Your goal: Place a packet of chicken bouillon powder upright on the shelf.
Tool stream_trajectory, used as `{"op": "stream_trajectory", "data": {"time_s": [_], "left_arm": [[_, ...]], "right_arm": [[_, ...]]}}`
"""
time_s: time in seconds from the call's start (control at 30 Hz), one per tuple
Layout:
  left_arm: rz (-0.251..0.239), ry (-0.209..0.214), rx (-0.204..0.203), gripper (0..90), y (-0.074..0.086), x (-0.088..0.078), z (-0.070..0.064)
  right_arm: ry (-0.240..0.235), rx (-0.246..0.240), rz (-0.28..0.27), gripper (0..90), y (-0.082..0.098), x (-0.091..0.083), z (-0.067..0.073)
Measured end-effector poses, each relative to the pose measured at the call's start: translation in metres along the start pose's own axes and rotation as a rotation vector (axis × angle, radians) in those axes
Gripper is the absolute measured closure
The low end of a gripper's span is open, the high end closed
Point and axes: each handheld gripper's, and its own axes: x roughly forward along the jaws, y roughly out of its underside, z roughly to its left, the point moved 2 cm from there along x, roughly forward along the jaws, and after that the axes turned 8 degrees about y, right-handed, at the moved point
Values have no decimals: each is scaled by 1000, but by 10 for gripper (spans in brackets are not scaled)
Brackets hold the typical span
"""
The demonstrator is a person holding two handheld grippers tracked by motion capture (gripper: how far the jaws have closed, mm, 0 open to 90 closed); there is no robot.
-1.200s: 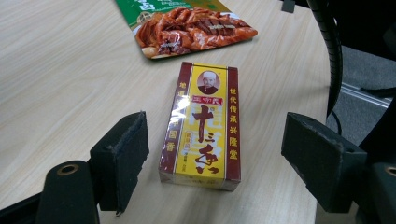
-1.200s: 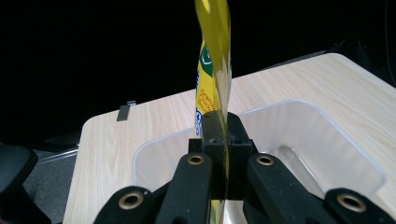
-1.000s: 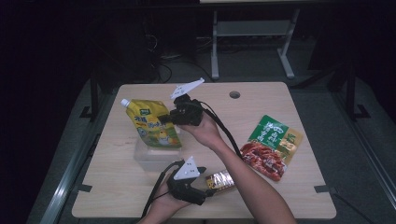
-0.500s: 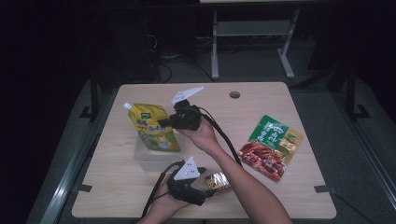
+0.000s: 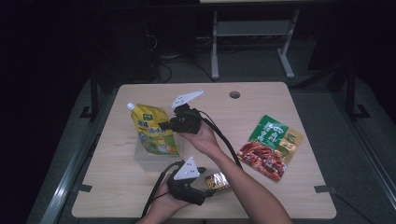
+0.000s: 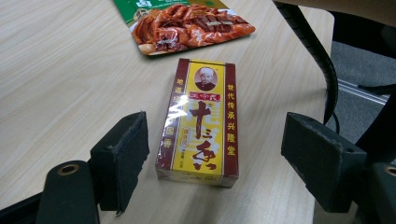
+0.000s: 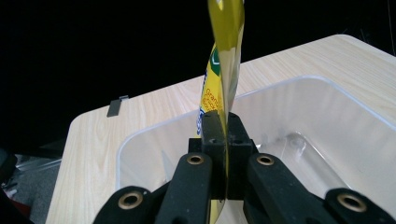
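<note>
Right gripper (image 5: 164, 126): jaws pinched tight on the edge of the yellow spout pouch (image 5: 152, 130), seen in the right gripper view with the 2 black pads pressed flat against the thin foil. Pouch hangs upright above the clear plastic bin (image 7: 327, 100), its lower edge over the bin's interior; whether it touches the bin floor cannot be told. In the high view the bin sits on the left half of the wooden table (image 5: 280, 93), under the pouch.

Left gripper (image 6: 215, 154): jaws wide apart, holding nothing. A red-and-yellow spice box (image 6: 201, 121) lies flat on the table between the 2 pads, clear of both, nearer the left-hand pad in that view. In the high view this gripper is at the near table edge.

A green and red food packet (image 5: 271, 147) lies flat on the right half of the table, well apart from the bin
</note>
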Motion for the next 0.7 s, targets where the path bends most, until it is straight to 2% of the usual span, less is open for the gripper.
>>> {"op": "stream_trajectory", "data": {"time_s": [0.3, 0.7], "left_arm": [[8, -3, 5, 226, 0, 1, 1], [9, 1, -2, 226, 1, 3, 0]], "right_arm": [[-2, -23, 3, 893, 6, -2, 1], [-17, -17, 9, 894, 18, -4, -2]]}}
